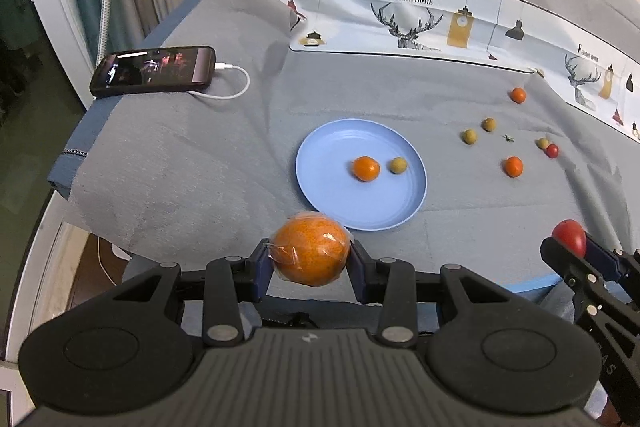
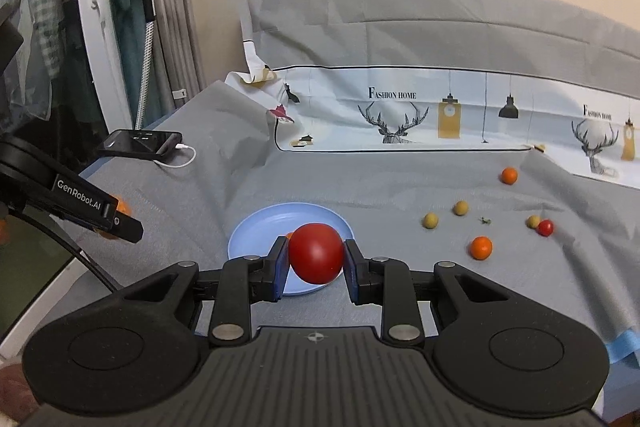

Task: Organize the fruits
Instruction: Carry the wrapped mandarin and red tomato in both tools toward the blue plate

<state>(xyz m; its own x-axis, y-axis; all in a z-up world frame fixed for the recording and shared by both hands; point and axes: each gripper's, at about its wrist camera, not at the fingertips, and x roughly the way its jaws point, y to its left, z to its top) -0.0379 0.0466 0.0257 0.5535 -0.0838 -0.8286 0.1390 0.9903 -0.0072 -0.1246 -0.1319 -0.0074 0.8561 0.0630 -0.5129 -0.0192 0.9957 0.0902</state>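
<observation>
Left wrist view: a wrapped orange (image 1: 310,249) is clamped between the pads of the left claw (image 1: 311,259), lower centre of frame, held above the grey sheet (image 1: 180,155) just short of the near rim of the blue plate (image 1: 404,211). A small orange (image 1: 366,168) and a greenish fruit (image 1: 399,165) are already on the plate. More small fruits (image 1: 513,166) are scattered on the sheet at right of frame. A phone (image 1: 154,70) on its cable is seen upper left.

Right wrist view: a red tomato (image 2: 317,253) is gripped by the right claw (image 2: 316,259), centre of frame, in front of the plate (image 2: 248,231). The left claw is seen at left edge.

Step judged: both fruits to be set on the plate. The orange should be carried past the rim to the bare near side, lowered until resting, then let go; plastic wrap may cling to the pads. The tomato is best placed on a bare patch of the plate, gently, since round fruits could be knocked and rolled.
</observation>
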